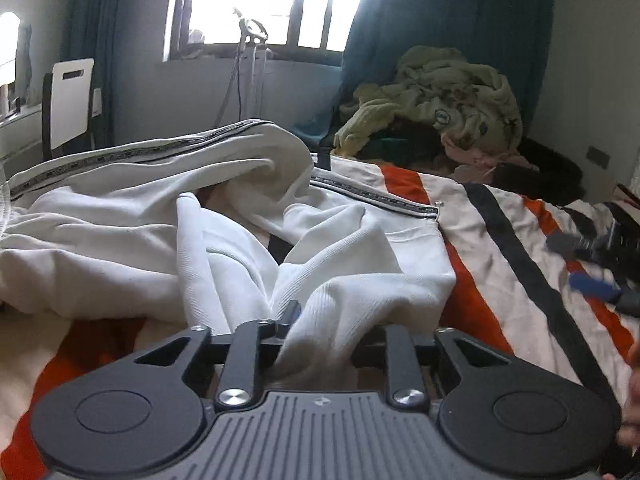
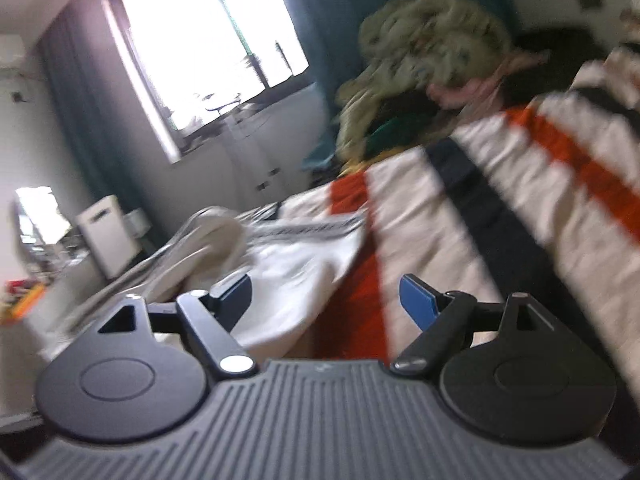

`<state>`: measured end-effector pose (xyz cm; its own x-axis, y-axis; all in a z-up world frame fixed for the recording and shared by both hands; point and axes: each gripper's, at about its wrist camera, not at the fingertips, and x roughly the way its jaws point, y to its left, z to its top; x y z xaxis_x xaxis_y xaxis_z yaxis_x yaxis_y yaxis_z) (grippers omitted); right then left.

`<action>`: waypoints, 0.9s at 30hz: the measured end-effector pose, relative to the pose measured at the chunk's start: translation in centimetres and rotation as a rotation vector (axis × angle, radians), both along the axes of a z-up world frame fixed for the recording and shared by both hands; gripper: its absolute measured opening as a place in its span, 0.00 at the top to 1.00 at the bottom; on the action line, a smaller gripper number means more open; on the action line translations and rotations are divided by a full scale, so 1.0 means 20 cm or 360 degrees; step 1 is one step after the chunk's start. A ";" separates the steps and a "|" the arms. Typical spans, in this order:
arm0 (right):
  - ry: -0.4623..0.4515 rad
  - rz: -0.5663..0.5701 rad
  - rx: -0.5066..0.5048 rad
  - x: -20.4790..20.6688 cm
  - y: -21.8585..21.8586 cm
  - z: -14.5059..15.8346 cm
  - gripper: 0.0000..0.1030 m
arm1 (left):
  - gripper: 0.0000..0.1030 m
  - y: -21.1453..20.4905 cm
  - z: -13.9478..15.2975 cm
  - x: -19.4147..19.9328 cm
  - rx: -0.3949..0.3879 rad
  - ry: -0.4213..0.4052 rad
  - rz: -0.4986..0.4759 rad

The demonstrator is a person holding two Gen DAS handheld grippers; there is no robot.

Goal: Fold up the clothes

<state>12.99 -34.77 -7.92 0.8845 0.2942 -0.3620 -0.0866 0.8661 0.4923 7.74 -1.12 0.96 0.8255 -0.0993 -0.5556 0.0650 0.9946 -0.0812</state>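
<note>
The left gripper [image 1: 320,320] is clamped on a bunch of ribbed white cloth, an edge of the white garment [image 1: 160,216] that spills away ahead of it and off to its left across the striped bedspread [image 1: 500,240]; only one finger shows beside the fold, the other is buried under the cloth. The right gripper [image 2: 326,300] stands with its blue-padded fingers [image 2: 418,300] well apart and nothing between them, tilted and caught in motion blur, with the same white garment [image 2: 296,272] lying ahead of it and to its left, its near corner just in front of the left finger. From the left gripper the garment's long axis runs leftward and away, marked by the dark patterned tape trim [image 1: 132,156] along its raised far edge; the cloth is rumpled and heaped, not flat, so I judge no tidy fold lies there now. The left gripper is plainly the nearer one, already on the cloth, while the right sits off to its right over bare bedspread. Any coming move turns on the right gripper reaching leftward to a free edge so the cloth can be stretched along that trim line. A heap of olive bedding [image 1: 440,92] lies far ahead, apart from the garment
</note>
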 end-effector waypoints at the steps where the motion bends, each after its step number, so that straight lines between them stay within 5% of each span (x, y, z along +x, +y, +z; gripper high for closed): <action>1: 0.0014 0.0040 0.0045 0.00 0.01 -0.02 0.20 | 0.63 0.01 0.00 0.00 -0.0015 0.0013 0.0005; 5: 0.0079 0.0084 0.0111 0.02 0.05 -0.09 0.26 | 0.39 0.01 -0.01 -0.03 -0.0024 0.0058 0.0006; 11: 0.0248 0.0048 0.0211 0.22 0.07 -0.20 0.46 | 0.13 -0.01 0.01 -0.13 -0.0060 -0.0046 -0.0028; 23: 0.0278 0.0193 0.0275 0.70 0.14 -0.42 0.49 | 0.11 0.04 -0.08 0.05 -0.0195 -0.0017 0.0050; 27: 0.0236 0.0207 0.0177 0.76 0.20 -0.45 0.85 | 0.11 0.02 -0.12 0.14 -0.0204 -0.0046 0.0076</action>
